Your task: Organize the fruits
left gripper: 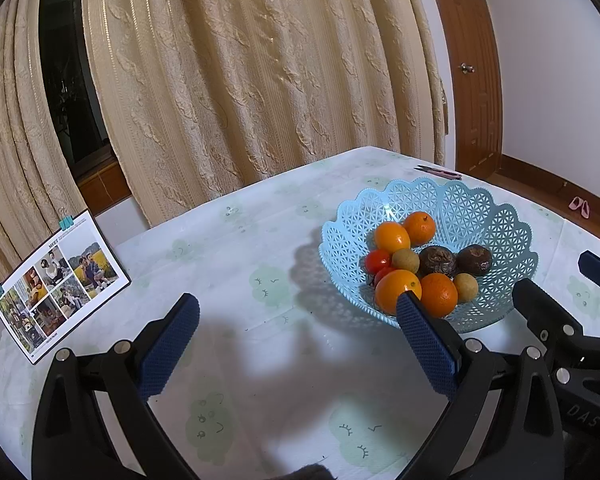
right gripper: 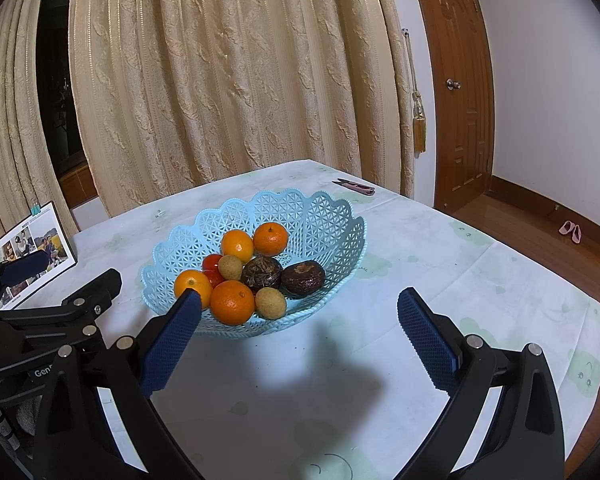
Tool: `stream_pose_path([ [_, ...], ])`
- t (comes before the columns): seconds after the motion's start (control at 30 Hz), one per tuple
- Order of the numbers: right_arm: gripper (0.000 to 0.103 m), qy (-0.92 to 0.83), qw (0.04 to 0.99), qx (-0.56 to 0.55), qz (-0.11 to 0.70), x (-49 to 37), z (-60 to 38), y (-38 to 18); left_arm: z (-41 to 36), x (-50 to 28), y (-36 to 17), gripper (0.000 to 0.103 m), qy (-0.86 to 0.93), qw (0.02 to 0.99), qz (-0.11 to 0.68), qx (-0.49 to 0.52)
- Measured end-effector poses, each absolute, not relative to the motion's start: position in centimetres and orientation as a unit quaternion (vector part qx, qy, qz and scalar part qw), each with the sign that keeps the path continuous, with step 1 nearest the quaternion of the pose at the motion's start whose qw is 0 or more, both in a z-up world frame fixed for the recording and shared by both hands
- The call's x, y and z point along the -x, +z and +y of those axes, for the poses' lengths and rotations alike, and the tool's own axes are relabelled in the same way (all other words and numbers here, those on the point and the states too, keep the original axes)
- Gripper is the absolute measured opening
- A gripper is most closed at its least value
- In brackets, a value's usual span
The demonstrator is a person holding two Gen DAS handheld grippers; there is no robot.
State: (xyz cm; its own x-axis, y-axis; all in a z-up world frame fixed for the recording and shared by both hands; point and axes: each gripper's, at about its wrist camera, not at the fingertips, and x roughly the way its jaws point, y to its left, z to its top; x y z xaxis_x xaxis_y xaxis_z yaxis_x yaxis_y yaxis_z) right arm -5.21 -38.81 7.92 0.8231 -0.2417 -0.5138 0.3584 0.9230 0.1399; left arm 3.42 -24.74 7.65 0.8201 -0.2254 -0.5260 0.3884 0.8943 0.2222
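Pale blue lattice plastic: scalloped fruit basket [right gripper: 256,216] sits on the table [right gripper: 440,280], which is covered in a light cloth with faint green cartoon prints. All fruit in sight is inside the basket; none lies loose on the cloth.

Contents, right wrist view: four oranges, two at the back [right gripper: 237,245] [right gripper: 271,239] and two at the front [right gripper: 193,282] [right gripper: 232,302]. Red cherry tomatoes [right gripper: 212,263] tucked between them. Two tan longans [right gripper: 231,267] [right gripper: 271,303]. Two dark brown wrinkled fruits [right gripper: 262,272] [right gripper: 303,278], kind uncertain, side by side toward the right. Pieces touch and lean on each other, piled at the low centre, likely because the bowl's slope gathers them there.

Left gripper [left gripper: 298,316]: jaws spread wide, nothing between the blue textured pads, hovering above bare cloth just left of the basket. Right gripper [right gripper: 300,312]: likewise splayed and empty, poised just short of the basket's near rim; its left pad overlaps the front orange in the picture, but contact cannot be confirmed.

Both tools sit low and close together, flanking the basket. Judged as a ready or resting stance: either the sorting has finished with all fruit collected, or a pick from the pile is about to begin.

Elsewhere: photo collage card [left gripper: 56,280] propped on binder clips at the left table edge; small thread snips [right gripper: 355,187] at the far edge; beige curtain [right gripper: 220,80] behind; wooden door [right gripper: 456,92] at right.
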Motion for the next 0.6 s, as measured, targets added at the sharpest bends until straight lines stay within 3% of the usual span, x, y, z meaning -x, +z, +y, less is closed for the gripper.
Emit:
stream_pose_path([
  [0.6, 0.1, -0.159, 0.948, -0.114, 0.252, 5.4, -38.9, 7.88, -24.33, -4.01, 7.62, 0.098, -0.156, 0.939, 0.263, -0.159],
])
